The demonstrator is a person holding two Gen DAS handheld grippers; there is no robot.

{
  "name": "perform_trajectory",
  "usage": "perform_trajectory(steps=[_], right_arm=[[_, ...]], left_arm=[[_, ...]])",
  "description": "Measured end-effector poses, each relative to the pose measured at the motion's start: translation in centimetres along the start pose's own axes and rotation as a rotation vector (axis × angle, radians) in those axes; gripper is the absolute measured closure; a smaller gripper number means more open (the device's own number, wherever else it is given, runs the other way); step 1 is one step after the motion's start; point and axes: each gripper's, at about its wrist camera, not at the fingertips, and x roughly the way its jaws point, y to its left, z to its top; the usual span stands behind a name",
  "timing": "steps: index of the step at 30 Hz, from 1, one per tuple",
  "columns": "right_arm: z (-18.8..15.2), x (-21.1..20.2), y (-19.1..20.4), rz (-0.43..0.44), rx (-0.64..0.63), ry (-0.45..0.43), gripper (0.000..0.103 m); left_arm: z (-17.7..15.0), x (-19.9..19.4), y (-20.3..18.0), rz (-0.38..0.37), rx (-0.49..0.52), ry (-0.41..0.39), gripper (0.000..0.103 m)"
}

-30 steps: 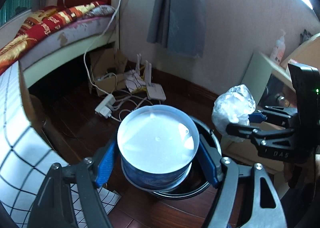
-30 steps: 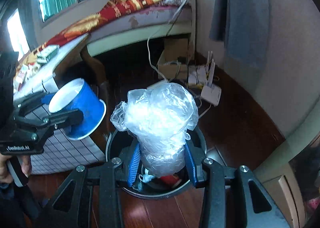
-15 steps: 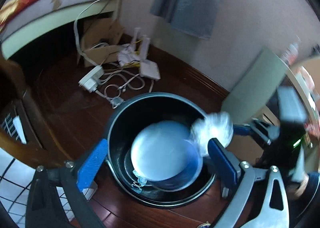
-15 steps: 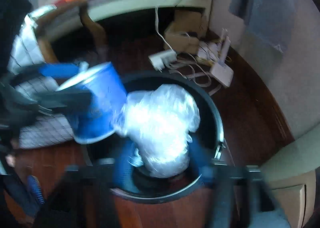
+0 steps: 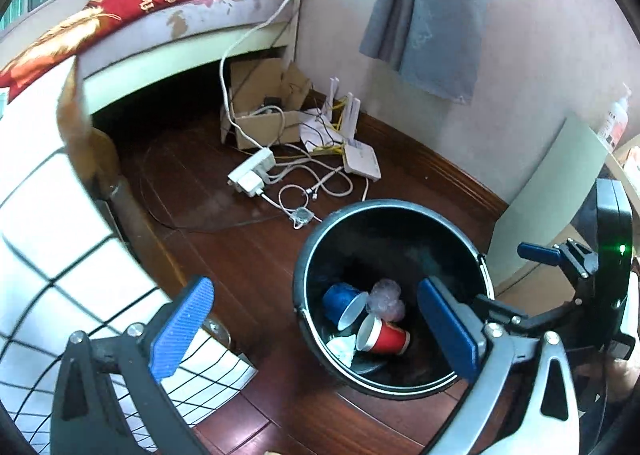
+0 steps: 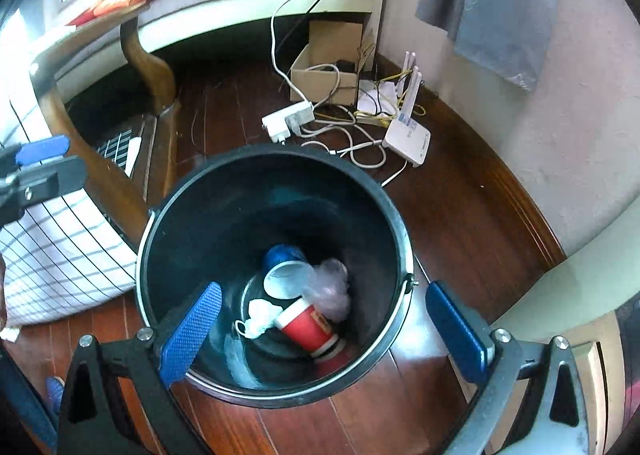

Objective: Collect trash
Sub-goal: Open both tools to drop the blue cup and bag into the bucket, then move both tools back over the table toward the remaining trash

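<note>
Where the dark wood floor [image 6: 460, 215] runs out from under the bed [image 5: 168, 11], a black bucket [image 6: 360, 195] stands upright, just beside a table draped in a checked cloth [image 5: 48, 239]. Behind it, near the wall, sit an open cardboard box [image 6: 324, 71], a white router [image 6: 408, 135] and a white power strip [image 6: 288, 119] amid loose cables. A grey cloth [image 5: 432, 11] hangs on the wall above.

Both tools hover over the bucket, empty. Left gripper [image 5: 316, 331]: jaws wide apart, blue pads showing, nothing between them; the bucket rim lies toward its right finger. Right gripper [image 6: 324, 331]: jaws likewise spread wide, straddling the near rim of the bucket, holding nothing.

Trash lies at the bucket's bottom, all touching or nearly so. Blue paper cup [image 6: 286, 269] on its side, white mouth toward the camera. Red paper cup [image 6: 306, 329] also on its side, just below it. Crumpled clear plastic bag [image 6: 330, 289] wedged against both cups. Small wad of white tissue [image 6: 258, 317] left of the red cup.
</note>
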Motion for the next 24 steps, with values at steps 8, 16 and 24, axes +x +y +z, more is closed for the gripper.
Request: perform_trajectory(steps=[8,16,24], right_arm=[[3.1,-4.3,2.0,0.000,0.012,-0.105,0.000],[5.8,-8.0,5.1,0.029,0.008,-0.200,0.000],[8.3,-11.3,10.3,0.092,-0.026,-0.298,0.000]], left_arm=[[0.5,-4.0,0.7,0.055,-0.020,-0.071,0.000],[1.4,-7.7,2.6,0.104,-0.054,-0.140,0.000],[1.1,-14.0,7.1,0.210,-0.118,-0.257,0.000]])
